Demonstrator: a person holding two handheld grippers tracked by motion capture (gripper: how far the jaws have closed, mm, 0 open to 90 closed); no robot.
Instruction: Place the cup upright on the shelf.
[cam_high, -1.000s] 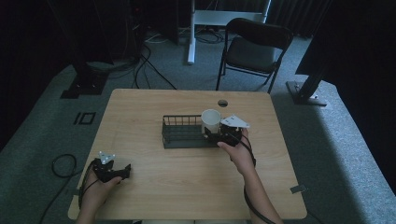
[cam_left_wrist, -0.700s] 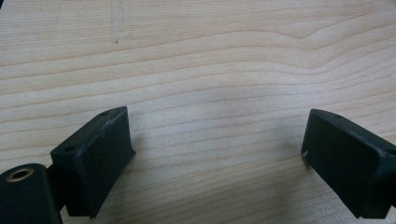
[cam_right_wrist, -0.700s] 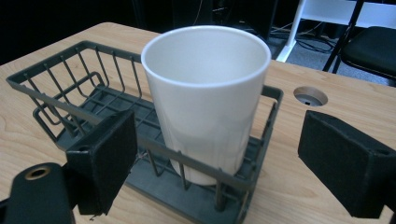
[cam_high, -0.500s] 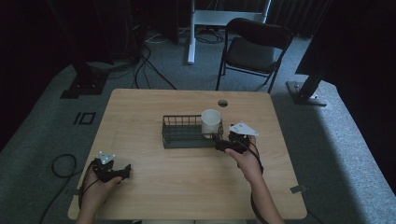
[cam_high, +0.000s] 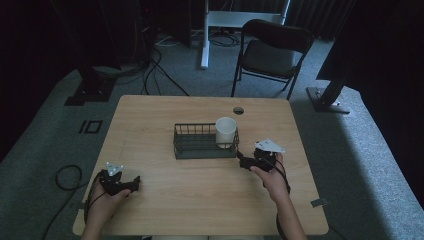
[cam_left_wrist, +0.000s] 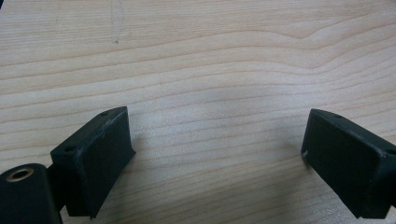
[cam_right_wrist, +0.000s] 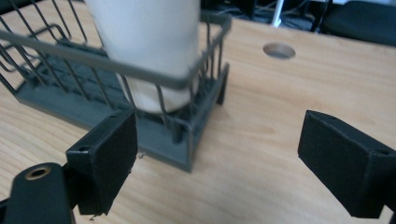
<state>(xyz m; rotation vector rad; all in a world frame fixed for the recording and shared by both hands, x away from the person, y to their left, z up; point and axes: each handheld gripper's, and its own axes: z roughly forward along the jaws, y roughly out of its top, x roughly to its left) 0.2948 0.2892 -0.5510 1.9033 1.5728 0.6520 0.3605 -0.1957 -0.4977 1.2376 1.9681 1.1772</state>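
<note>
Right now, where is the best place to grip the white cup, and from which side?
Probably its upper rim: the white cup stands upright in the right end of the wire basket, whose wires shield its lower wall. Come from above with the open right gripper.

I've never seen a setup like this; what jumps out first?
A white cup stands upright in the right end of a dark wire basket at the middle of the wooden table. The right gripper sits open beside the basket's right corner; the left gripper rests open near the front left edge.
</note>
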